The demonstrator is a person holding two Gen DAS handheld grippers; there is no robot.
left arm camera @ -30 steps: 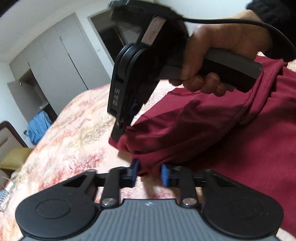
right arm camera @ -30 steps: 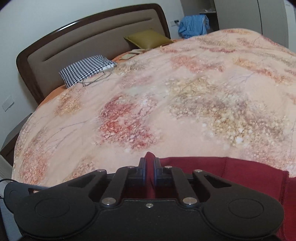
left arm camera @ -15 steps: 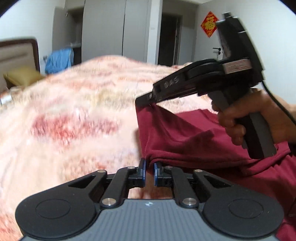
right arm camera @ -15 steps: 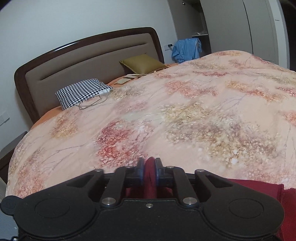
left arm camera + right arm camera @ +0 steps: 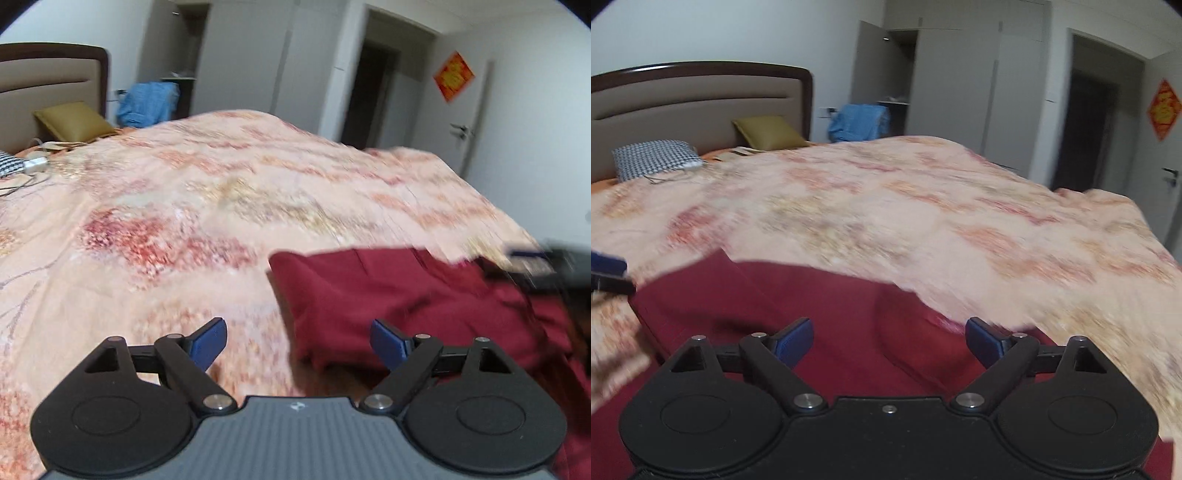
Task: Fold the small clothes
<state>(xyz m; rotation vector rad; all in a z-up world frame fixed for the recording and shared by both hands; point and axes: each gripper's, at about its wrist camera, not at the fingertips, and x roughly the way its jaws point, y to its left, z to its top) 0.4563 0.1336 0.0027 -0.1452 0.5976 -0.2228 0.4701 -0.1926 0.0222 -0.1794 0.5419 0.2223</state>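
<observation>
A dark red garment (image 5: 399, 295) lies folded over on the floral bedspread (image 5: 184, 206). My left gripper (image 5: 299, 341) hangs over its near left corner, jaws opening wide, and nothing is pinched between the blue pads. In the right wrist view the same red garment (image 5: 820, 306) spreads below my right gripper (image 5: 888, 341), whose jaws are also opening with the cloth lying free beneath them. The right gripper (image 5: 543, 266) shows blurred at the right edge of the left wrist view. The left gripper's blue tip (image 5: 607, 266) pokes in at the left edge of the right wrist view.
A padded headboard (image 5: 701, 96) stands at the far end with a checked pillow (image 5: 653, 157) and an olive cushion (image 5: 768, 133). Blue clothing (image 5: 858, 122) hangs by grey wardrobes. A dark doorway (image 5: 373, 99) and a red wall decoration (image 5: 453, 75) are at the right.
Both grippers let go of the red garment and their jaws spread wide. The cloth dropped onto the bedspread. The right gripper swung away to the right; the left wrist rolled level.
</observation>
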